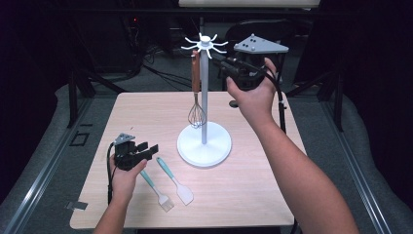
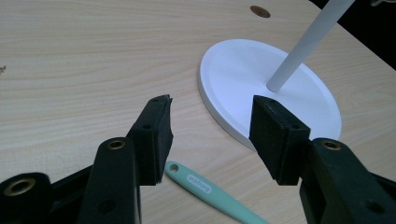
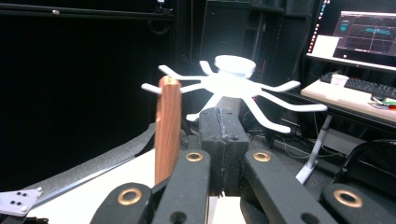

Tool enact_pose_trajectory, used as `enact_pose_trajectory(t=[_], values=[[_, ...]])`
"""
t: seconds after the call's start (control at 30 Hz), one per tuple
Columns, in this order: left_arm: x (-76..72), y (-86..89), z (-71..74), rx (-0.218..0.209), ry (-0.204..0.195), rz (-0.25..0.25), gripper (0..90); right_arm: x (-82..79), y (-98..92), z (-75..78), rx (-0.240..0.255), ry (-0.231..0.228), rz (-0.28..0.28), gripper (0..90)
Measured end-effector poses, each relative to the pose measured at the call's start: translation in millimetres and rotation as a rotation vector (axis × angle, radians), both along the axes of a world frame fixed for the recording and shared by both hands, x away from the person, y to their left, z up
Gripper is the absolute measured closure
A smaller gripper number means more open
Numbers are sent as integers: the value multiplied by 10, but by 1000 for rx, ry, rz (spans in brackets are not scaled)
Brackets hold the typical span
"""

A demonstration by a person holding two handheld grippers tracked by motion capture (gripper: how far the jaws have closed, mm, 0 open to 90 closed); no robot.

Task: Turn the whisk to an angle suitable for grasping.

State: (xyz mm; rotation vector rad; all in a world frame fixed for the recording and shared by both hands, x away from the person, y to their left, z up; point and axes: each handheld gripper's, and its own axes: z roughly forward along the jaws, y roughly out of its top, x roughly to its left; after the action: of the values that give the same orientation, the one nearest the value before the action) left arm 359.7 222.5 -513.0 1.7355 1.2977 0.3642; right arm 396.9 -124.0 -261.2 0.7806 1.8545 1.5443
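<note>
A pale wooden table (image 1: 253, 195) stood on grey matting in a dark room, with black frames and cables behind it and, in the right gripper view, a lit monitor (image 3: 369, 32) and a keyboard (image 3: 362, 86) on a desk at the far right.

Near the middle of the table stood a white utensil stand (image 1: 204, 141): a round base, a thin upright pole and a ring of curved hooks (image 1: 205, 45) at the top. A whisk (image 1: 196, 87) with a brown wooden handle hung from one hook on the left side, its wire head just above the base and close beside the pole.

The right gripper (image 1: 225, 61) was held high, just to the right of the hooks, its jaws pressed fully together with nothing between them. In its own view the whisk's handle stood just left of the closed jaws, apart from them.

The left gripper (image 1: 148, 148) rested low at the table's front left, jaws spread wide and empty. Just beside it lay a teal-handled basting brush (image 1: 157, 190) and a teal-handled spatula (image 1: 175, 180), side by side, their handles pointing toward the gripper. In the left gripper view one teal handle (image 2: 210, 191) lay on the table below the open jaws, with the stand's base just beyond.
</note>
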Motion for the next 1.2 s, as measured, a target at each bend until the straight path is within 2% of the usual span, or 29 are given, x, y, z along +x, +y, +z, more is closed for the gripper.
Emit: enact_pose_trajectory(t=[0.3, 0.43, 0.57, 0.67, 0.83, 0.93, 1.03, 1.07, 1.2], values=[[-6, 23, 11, 1, 3, -1, 485, -27, 5, -60, -16, -1, -40, 877], [-5, 24, 9, 1, 3, 1, 485, -31, -31, -181, -10, 22, -42, 827], [-5, 18, 7, -1, -1, 6, 485, -37, -77, -324, 4, 56, -40, 724], [-2, 17, 3, 0, 1, 6, 485, -44, -93, -431, -4, 81, -38, 705], [-3, 28, 6, 4, 3, 4, 485, -50, -101, -611, -39, 128, -36, 641], [-2, 32, -5, -8, -3, 16, 485, -64, -84, -748, -59, 156, -33, 612], [0, 36, -10, -8, -2, 17, 485, -76, -53, -872, -86, 169, -29, 602], [-1, 41, -5, -6, 5, 13, 484, -84, -43, -917, -109, 186, -25, 601], [-2, 37, -9, -11, 1, 17, 484, -100, -7, -1059, -137, 220, -9, 588]])
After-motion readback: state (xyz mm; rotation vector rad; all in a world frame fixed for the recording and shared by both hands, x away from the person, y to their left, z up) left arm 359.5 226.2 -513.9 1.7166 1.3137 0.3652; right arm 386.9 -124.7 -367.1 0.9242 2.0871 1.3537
